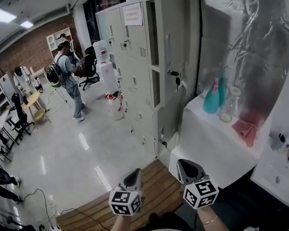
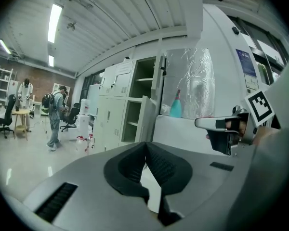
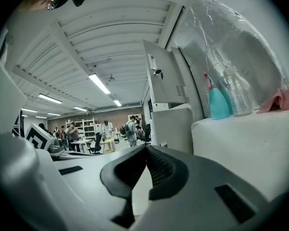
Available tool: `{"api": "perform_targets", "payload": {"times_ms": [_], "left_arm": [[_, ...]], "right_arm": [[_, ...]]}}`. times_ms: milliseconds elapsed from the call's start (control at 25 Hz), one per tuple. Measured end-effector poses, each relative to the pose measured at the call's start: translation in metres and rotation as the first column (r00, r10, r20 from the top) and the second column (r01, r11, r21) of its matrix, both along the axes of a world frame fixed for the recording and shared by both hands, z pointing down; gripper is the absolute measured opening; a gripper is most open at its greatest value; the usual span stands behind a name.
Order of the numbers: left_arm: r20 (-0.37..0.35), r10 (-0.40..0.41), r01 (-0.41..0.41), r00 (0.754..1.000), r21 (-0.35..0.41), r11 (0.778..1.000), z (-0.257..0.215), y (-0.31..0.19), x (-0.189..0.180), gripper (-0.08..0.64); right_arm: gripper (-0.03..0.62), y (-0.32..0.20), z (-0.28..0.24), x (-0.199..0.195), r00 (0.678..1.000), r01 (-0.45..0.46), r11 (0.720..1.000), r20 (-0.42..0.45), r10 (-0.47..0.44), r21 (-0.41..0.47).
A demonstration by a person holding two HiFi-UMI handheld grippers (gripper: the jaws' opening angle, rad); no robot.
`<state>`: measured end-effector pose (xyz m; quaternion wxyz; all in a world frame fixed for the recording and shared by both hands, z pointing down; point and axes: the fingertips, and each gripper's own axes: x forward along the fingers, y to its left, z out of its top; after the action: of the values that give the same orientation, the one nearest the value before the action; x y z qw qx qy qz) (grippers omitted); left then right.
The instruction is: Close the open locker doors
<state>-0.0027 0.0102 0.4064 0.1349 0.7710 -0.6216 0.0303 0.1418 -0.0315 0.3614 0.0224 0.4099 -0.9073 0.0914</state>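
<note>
A bank of grey lockers stands ahead of me. At its right end an upper door and a lower door hang open, swung out toward me, with keys in the locks. In the left gripper view the same two doors, upper and lower, stand open beside bare shelves. My left gripper and right gripper are held low, well short of the lockers. Both are shut with nothing between the jaws. The upper door fills the middle of the right gripper view.
A white counter right of the lockers carries a teal spray bottle, a glass jar and a pink cloth. A water dispenser and a person with a backpack stand farther left. A wooden platform lies underfoot.
</note>
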Motion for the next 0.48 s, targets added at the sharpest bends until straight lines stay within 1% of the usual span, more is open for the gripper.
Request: {"api": "perform_targets", "payload": {"times_ms": [200,360,480], "left_arm": [[-0.003,-0.002,0.002,1.0,0.009,1.0,0.002,-0.031,-0.015,0.021],[0.008,-0.015,0.015,1.0,0.037,0.999,0.012,-0.066,-0.027,0.021],[0.01,-0.035,0.034,0.999,0.053,0.998,0.029,-0.099,-0.037,0.02]], "right_arm": [[0.005,-0.03,-0.016,-0.011,0.999,0.002,1.0,0.039,-0.003,0.021],[0.005,-0.064,-0.025,-0.015,0.997,0.01,0.997,0.075,-0.016,0.08],[0.006,-0.092,-0.015,-0.02,0.995,0.027,0.993,0.088,-0.037,0.115]]}}
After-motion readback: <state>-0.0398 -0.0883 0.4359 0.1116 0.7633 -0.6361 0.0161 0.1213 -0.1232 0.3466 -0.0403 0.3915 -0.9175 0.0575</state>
